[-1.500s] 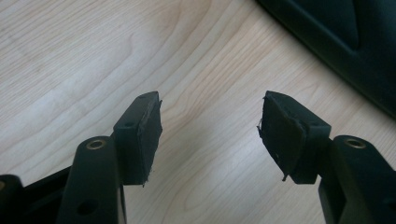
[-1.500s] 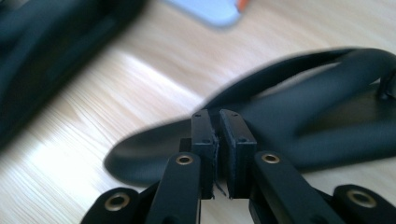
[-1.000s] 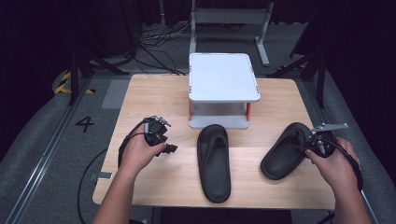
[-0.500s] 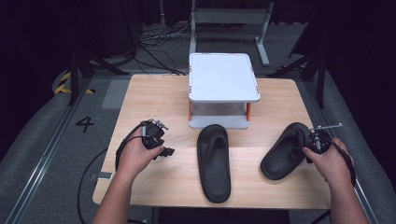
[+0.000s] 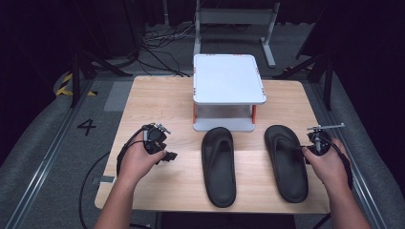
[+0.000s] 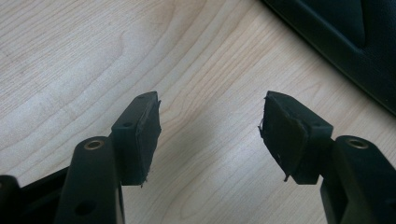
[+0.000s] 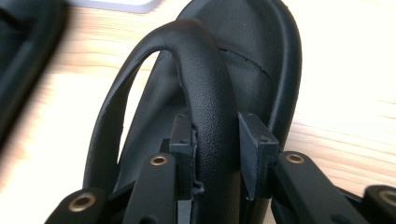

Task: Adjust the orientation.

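Two black flip-flop sandals lie side by side on the wooden table (image 5: 157, 105). My right gripper (image 5: 304, 149) is at the right sandal (image 5: 286, 167). Its jaws have just been closing, and both pads press on the sandal's strap (image 7: 205, 84), which runs up between them. The right gripper (image 7: 215, 140) reaches over the sandal's right edge. My left gripper (image 5: 169, 156) hovers over bare wood to the left of the left sandal (image 5: 219, 167). The left gripper (image 6: 210, 135) is open with nothing between its pads, and the sandal's edge (image 6: 355, 42) lies beyond them.
A white two-level stand (image 5: 228, 78) with orange posts sits at the table's back centre, just behind the sandals' toes. Black cables trail from both grippers. The left sandal's edge (image 7: 23, 56) is blurred at the left of the right gripper view.
The right sandal has swung from a slant to lie parallel with the left one. My right gripper has closed on its strap. The left hand has stayed put.
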`<state>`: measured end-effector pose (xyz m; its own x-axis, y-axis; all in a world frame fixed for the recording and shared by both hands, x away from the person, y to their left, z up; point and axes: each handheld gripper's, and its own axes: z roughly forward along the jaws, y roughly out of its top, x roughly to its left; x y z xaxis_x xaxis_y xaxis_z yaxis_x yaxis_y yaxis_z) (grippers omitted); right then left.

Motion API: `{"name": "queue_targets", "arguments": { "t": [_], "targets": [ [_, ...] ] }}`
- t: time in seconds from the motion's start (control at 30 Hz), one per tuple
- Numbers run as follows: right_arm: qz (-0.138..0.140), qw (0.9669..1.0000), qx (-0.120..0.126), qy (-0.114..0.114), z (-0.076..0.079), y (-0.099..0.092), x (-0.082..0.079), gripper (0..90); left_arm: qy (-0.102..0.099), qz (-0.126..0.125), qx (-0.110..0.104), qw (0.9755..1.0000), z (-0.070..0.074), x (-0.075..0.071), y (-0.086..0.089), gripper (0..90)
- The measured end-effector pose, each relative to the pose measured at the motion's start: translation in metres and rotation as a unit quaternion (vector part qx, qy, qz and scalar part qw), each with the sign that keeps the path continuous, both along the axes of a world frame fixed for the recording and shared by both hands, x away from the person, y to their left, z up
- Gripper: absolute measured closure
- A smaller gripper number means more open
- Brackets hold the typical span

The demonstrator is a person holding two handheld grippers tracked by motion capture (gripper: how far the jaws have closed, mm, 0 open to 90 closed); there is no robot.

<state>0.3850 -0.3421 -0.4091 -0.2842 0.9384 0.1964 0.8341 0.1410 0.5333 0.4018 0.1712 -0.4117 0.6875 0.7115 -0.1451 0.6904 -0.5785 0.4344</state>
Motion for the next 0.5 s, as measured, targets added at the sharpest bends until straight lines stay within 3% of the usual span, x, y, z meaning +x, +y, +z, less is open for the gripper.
{"name": "queue_targets", "arguments": {
  "t": [0.17, 0.4, 0.5],
  "targets": [
    [0.022, 0.9990, 0.040, 0.000, 0.005, 0.022, -0.004, 70.4, -0.003, 0.000, 0.000, 1.0000, 0.000, -0.002, 0.000, 38.2],
    [0.052, 0.9979, 0.039, 0.009, -0.008, 0.060, -0.002, 70.4, -0.001, 0.002, 0.000, 1.0000, 0.000, -0.005, 0.001, 38.4],
    [0.046, 0.9979, 0.046, -0.001, -0.010, 0.069, -0.001, 70.4, -0.002, 0.003, 0.001, 1.0000, -0.001, -0.006, 0.002, 38.5]
  ]
}}
